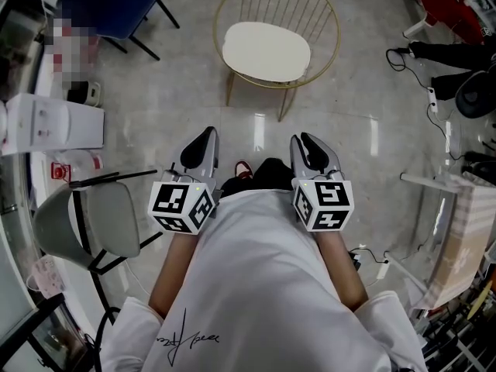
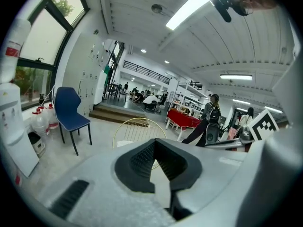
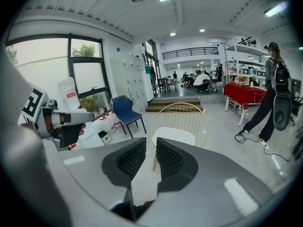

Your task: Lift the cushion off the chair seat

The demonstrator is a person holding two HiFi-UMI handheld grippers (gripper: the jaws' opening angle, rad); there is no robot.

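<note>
We hold both grippers low in front of us, side by side, pointed toward the far gold wire chair (image 1: 324, 14). The white cushion (image 1: 266, 51) lies flat on its seat, well apart from both grippers. L gripper (image 1: 203, 139): jaws clenched, tips together, nothing btwn them. R gripper (image 1: 308, 141): jaws released a little, narrow gap, empty. In the right gripper view the cushion shows far beyond that gap. Blue chair (image 1: 116, 6) stands far left, grey chair (image 1: 97, 223) near left.
</note>
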